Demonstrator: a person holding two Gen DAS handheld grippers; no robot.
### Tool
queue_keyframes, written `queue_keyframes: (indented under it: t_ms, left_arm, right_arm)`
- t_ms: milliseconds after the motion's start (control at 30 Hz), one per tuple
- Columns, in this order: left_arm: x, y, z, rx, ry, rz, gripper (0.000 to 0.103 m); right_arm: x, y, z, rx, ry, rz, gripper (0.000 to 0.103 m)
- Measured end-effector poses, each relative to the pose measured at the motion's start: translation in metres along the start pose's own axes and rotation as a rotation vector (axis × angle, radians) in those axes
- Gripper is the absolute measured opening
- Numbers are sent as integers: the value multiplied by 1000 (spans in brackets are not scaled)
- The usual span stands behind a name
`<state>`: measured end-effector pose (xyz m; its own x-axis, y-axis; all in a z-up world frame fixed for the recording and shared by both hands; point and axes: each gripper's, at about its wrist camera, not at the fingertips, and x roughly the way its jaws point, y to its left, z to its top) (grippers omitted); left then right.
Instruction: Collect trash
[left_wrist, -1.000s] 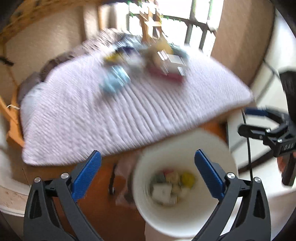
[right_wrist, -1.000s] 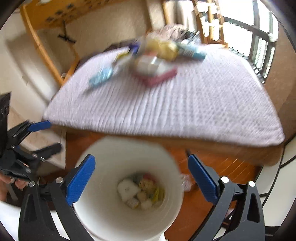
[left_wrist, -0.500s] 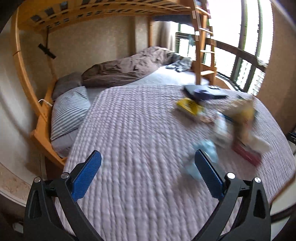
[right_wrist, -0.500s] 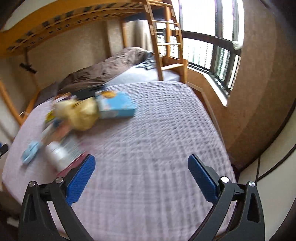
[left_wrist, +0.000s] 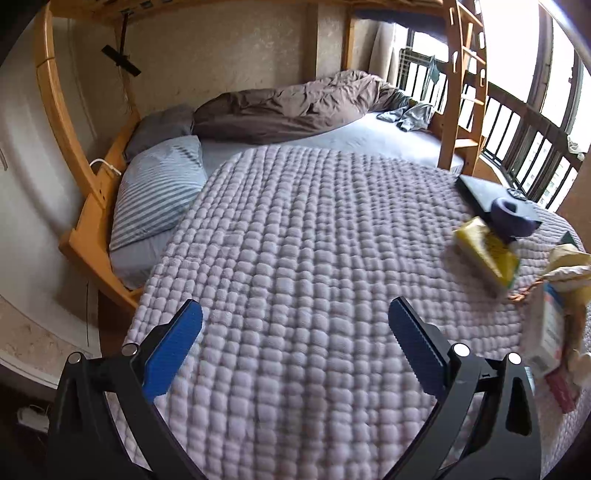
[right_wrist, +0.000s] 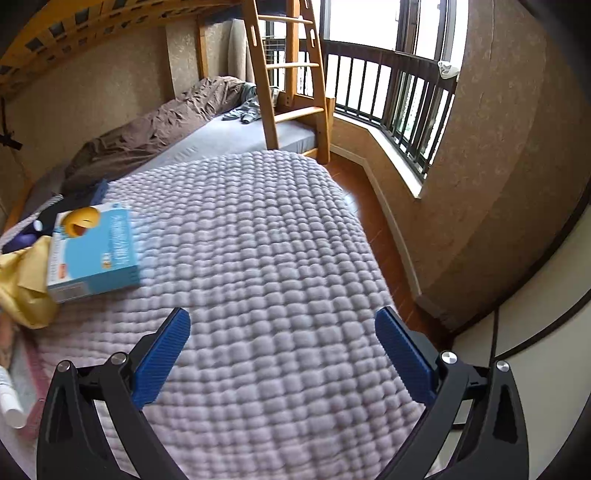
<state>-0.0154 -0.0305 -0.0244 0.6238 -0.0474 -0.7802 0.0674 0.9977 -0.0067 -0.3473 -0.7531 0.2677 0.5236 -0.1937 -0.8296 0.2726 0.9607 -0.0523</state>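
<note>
Nearest the cameras, the left gripper and the right gripper both hover over the quilted bed with fingers spread wide and nothing held. Farther on, the trash lies in a heap between them: a blue box, crumpled yellow paper, a yellow packet. No bin shows, so plenty apparently remains to collect.

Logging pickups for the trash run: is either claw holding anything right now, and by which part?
Nothing is held. The left claw and right claw are both open over the quilt.
</note>
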Motion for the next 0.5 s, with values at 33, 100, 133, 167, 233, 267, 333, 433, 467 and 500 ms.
queue_keyframes:
  t_ms: [33, 100, 133, 167, 233, 267, 333, 433, 467, 500]
  left_arm:
    - [4, 2, 0, -5, 8, 8, 102]
    - [8, 8, -2, -21, 21, 14, 102]
    - [10, 10, -3, -26, 27, 12, 102]
    - [12, 12, -3, -32, 40, 10, 102]
    - [13, 14, -4, -35, 50, 6, 102]
    - [13, 14, -4, -29, 53, 10, 102]
    - [13, 11, -6, -11, 60, 28, 102]
    - [10, 12, -10, -22, 61, 29, 102]
    - [9, 13, -11, -28, 61, 30, 102]
    - [8, 14, -12, -33, 61, 32, 102]
  right_arm:
    - [2, -2, 0, 1, 3, -7, 99]
    - [10, -9, 0, 12, 15, -18, 99]
    - [13, -11, -1, 19, 23, -19, 99]
    - [17, -15, -4, 26, 39, -21, 99]
    - [19, -19, -5, 42, 47, -6, 99]
    - [19, -20, -6, 39, 50, -8, 99]
    - [19, -19, -7, 33, 51, -9, 99]
    - [13, -16, -15, 34, 50, -9, 99]
    - [10, -15, -18, 34, 50, -10, 99]
    - [9, -15, -19, 35, 50, -11, 99]
